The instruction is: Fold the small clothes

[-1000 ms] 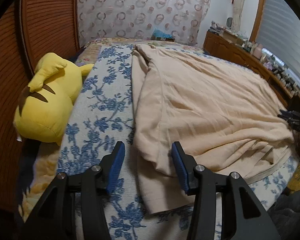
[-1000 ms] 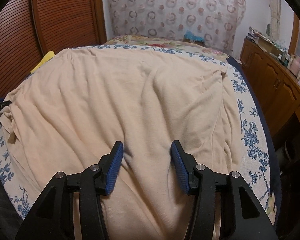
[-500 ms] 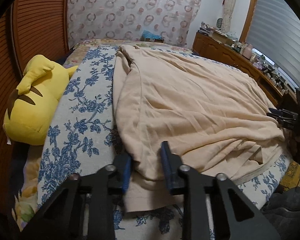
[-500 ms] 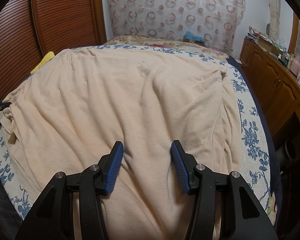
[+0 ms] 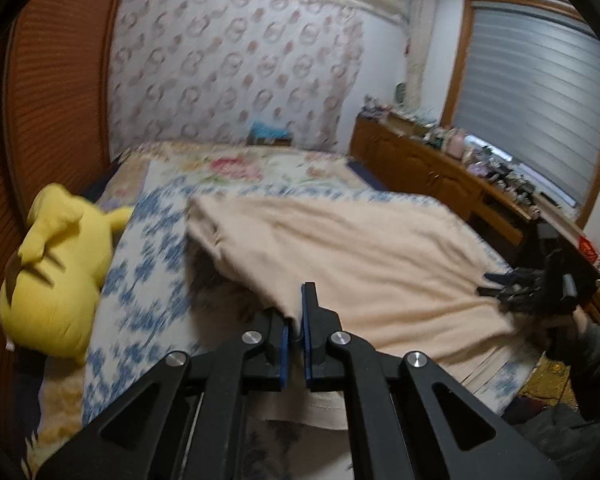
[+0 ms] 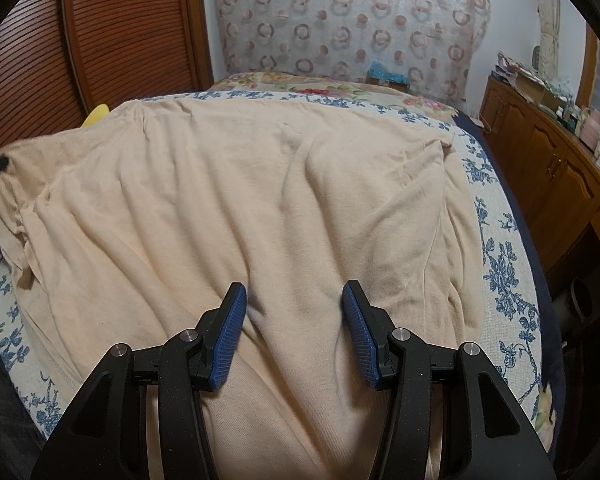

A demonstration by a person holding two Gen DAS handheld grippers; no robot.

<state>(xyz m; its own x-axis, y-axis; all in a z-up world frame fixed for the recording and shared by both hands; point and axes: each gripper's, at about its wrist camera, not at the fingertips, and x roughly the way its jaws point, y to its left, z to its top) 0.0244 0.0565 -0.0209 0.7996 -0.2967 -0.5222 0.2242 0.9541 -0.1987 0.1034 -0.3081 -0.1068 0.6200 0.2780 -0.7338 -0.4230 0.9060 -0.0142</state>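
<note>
L gripper (image 5: 296,336) clenched on left edge of the peach garment (image 5: 364,256), lifting it off the floral bedspread (image 5: 140,280). Garment stretches rightward toward R gripper (image 6: 294,336), jaws apart, resting on the cloth's middle, gripping nothing. Fold likely goes left-to-right; L nearer.

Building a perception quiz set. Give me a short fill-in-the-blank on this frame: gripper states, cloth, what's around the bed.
1. The left gripper is ___ on an edge of the beige garment.
2. The right gripper hangs over the garment with its jaws ___.
3. The plush toy beside the bedcover is ___ in colour.

Missing words: shut; open; yellow
</note>
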